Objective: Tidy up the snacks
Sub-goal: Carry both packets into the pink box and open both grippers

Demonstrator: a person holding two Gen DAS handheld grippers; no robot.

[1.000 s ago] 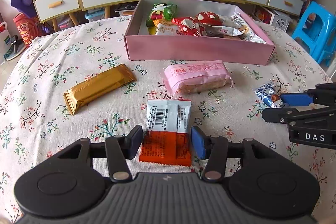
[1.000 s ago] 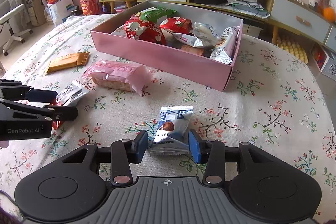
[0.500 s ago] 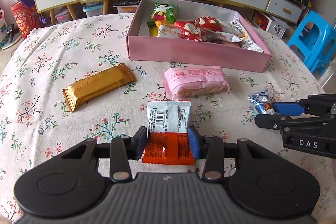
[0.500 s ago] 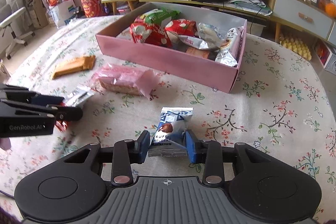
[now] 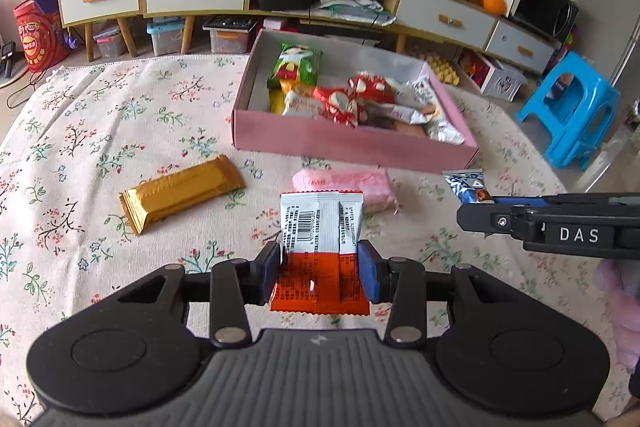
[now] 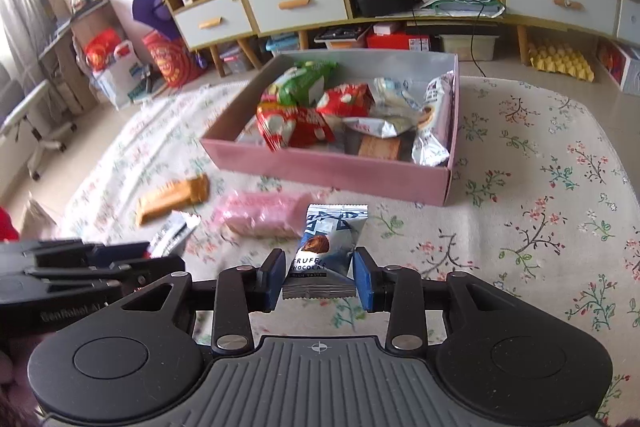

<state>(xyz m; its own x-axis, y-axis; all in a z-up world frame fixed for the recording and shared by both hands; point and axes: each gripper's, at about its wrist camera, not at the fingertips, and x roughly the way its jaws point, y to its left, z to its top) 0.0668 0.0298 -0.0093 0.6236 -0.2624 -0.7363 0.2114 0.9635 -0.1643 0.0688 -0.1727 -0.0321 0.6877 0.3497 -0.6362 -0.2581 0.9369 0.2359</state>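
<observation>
While gripped, truffle choc pkt (image 6: 320, 251) reads "TRUFFLE CHOCOLATE".

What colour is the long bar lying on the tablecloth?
The bar is gold, seen best in the left wrist view.

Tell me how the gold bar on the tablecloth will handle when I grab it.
The gold bar lies flat and straight, so it is probably stiff, not floppy. Its glossy foil wrapper may slip between pads. Its flat sides make rolling unlikely, and it looks light for its size.
</observation>
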